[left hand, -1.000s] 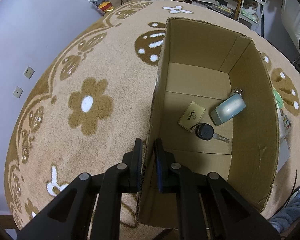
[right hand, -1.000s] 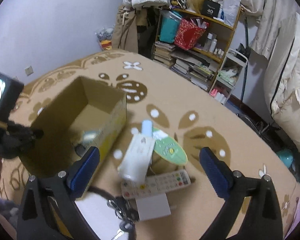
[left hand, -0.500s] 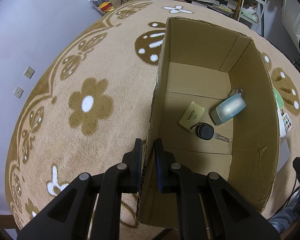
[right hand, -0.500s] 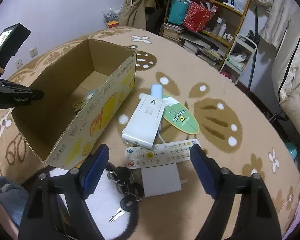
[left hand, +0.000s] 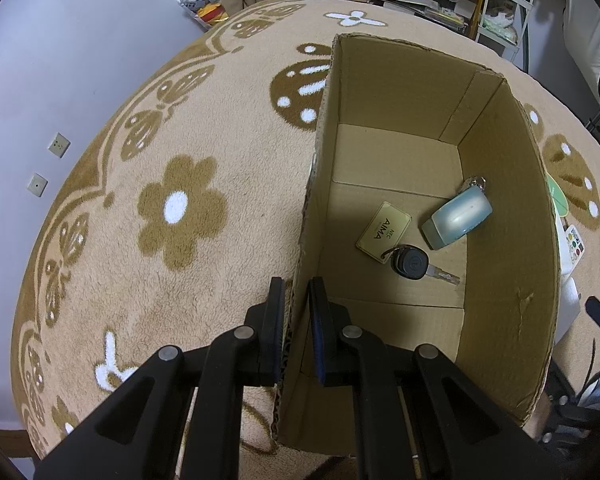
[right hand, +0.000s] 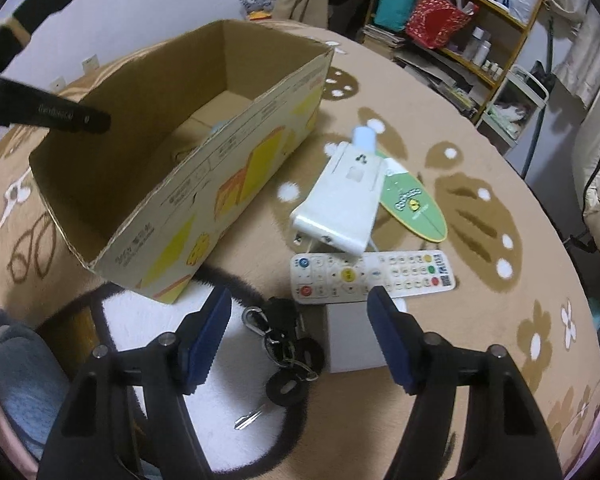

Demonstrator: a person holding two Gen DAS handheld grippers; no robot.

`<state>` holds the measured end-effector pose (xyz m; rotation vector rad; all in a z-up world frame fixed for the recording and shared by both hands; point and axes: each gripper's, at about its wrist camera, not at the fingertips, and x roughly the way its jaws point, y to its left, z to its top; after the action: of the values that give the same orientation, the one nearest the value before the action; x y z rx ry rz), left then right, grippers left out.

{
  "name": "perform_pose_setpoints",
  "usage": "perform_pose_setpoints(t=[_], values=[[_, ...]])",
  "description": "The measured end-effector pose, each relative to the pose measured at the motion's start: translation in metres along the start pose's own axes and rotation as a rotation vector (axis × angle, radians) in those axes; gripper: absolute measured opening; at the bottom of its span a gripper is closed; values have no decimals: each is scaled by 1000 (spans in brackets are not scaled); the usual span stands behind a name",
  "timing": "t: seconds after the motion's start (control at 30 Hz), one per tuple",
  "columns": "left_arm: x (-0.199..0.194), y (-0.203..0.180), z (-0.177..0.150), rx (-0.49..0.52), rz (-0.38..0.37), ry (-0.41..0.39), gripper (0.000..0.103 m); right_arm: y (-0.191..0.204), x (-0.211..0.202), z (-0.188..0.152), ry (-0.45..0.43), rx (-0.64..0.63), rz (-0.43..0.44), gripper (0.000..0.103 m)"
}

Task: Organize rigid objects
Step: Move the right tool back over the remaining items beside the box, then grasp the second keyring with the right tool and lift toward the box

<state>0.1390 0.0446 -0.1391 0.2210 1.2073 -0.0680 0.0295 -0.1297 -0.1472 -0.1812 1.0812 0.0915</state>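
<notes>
Left gripper (left hand: 296, 320): clamped on cardboard box (left hand: 400, 92) wall. Right gripper (right hand: 300, 336): jaws closing, nothing gripped; key bunch (right hand: 288, 352) lay between its pads, remote (right hand: 372, 276) just beyond.

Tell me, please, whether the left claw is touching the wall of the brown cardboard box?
Touching. The left wrist view shows the left claw shut on the brown cardboard box, one pad pressed against each face of its near wall.

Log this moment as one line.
left gripper: shut on box wall | right gripper: jaws closing over key bunch, not gripping
</notes>
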Motion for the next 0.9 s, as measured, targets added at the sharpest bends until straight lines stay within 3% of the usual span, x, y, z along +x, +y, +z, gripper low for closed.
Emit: perform_pose_setpoints(t=[0.1, 0.13, 0.2, 0.7, 0.9], values=[[0, 0, 0, 2, 1, 0, 11, 4, 6, -3, 14, -18, 18, 73], [0, 0, 0, 2, 2, 0, 11, 8, 8, -4, 8, -35, 21, 62], [0, 0, 0, 1, 1, 0, 11, 12, 9, -6, -3, -61, 17, 55], [-1, 0, -1, -2, -1, 3, 12, 19, 45, -21, 166, -75, 34, 55], [0, 0, -1, -3, -2, 5, 12, 20, 49, -21, 173, -61, 12, 55]])
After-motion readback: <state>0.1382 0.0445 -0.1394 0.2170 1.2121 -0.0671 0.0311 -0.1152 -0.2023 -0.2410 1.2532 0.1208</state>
